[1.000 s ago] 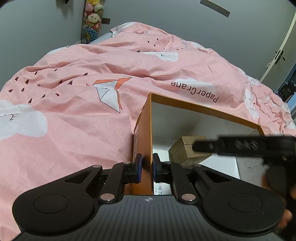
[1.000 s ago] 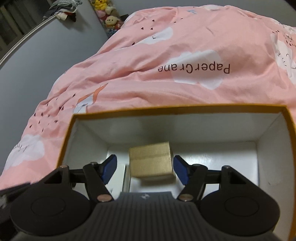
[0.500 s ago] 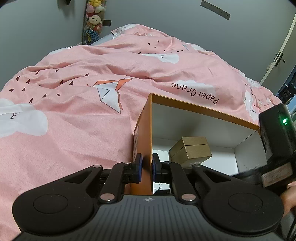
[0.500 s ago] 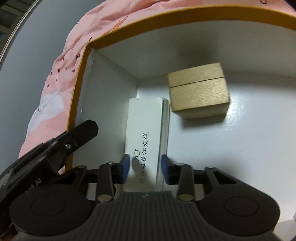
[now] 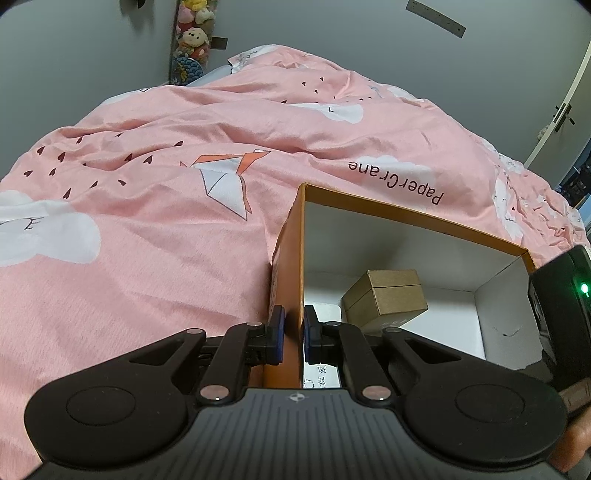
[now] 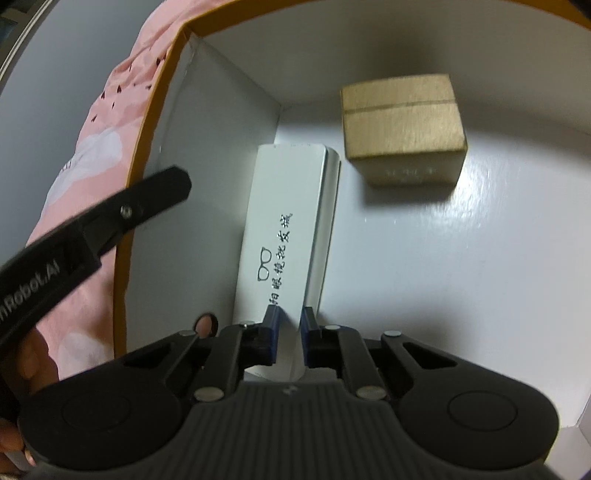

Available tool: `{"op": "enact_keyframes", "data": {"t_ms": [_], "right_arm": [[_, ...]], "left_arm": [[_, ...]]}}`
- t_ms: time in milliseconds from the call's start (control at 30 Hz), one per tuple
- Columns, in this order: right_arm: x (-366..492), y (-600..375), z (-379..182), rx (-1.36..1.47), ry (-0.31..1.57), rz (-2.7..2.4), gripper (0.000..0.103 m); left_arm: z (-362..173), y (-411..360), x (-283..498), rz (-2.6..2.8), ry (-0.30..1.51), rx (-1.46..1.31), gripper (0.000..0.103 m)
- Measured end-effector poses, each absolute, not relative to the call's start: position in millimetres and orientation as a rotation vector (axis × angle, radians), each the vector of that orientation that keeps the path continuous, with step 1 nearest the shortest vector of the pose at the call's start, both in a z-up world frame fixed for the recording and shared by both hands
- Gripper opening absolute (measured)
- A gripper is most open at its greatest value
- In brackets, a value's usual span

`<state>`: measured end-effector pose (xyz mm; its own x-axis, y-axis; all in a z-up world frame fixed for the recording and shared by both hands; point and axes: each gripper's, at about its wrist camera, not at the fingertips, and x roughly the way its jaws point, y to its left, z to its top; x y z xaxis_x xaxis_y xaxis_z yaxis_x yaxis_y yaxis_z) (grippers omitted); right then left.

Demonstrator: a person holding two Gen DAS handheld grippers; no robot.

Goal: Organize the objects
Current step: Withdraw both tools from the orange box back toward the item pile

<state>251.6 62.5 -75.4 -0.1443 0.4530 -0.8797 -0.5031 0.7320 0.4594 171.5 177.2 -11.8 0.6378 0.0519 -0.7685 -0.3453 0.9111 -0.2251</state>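
Observation:
An orange box (image 5: 291, 258) with a white inside lies on the pink bedspread. My left gripper (image 5: 293, 332) is shut on the box's left wall, one pad outside and one inside. On the box floor rests a small brown cardboard box (image 5: 388, 299) (image 6: 402, 122) and, to its left, a long white glasses case (image 6: 288, 221) with black printed characters. My right gripper (image 6: 290, 332) reaches down into the orange box (image 6: 147, 155) and is shut on the near end of the white case. The left gripper's arm (image 6: 92, 225) shows at the left of the right wrist view.
The pink bedspread (image 5: 147, 221) with cloud and paper-crane prints spreads all around the box. Stuffed toys (image 5: 192, 33) hang on the grey wall behind. A white door (image 5: 565, 118) stands at the right. A hand (image 6: 33, 354) shows by the box's left wall.
My right gripper tipped down into the orange box, moved from the brown box to the white case, and its jaws went from wide apart to shut on the case. The left gripper stayed clamped.

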Motion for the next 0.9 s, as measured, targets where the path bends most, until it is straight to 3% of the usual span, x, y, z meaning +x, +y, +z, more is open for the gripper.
{"op": "enact_keyframes", "data": {"t_ms": [133,233,333,467,533,767,900], "right_arm": [[250,62,-74,-0.063,1.499,0.843,0.012],[245,59,-62,-0.137,1.412,0.849,0.020],[256,50,-46,-0.139,1.337,0.819,0.021],[279,38,-33,-0.164,1.236,0.727,0.040],[284,35,-33,-0.207,1.200,0.705,0.042],[299,40,-39,-0.208,1.120,0.740,0.043],[306,56,-47,-0.184,1.108,0.746,0.033]], "left_arm": [[-11,176,171,0.231,0.846,-0.363,0.010],[-11,177,171,0.228,0.845,-0.367,0.010],[-12,180,171,0.222,0.845,-0.383,0.011],[-12,180,171,0.219,0.846,-0.390,0.011],[-12,180,171,0.221,0.846,-0.388,0.011],[-12,180,171,0.219,0.847,-0.386,0.011],[-12,180,171,0.218,0.849,-0.384,0.011]]}}
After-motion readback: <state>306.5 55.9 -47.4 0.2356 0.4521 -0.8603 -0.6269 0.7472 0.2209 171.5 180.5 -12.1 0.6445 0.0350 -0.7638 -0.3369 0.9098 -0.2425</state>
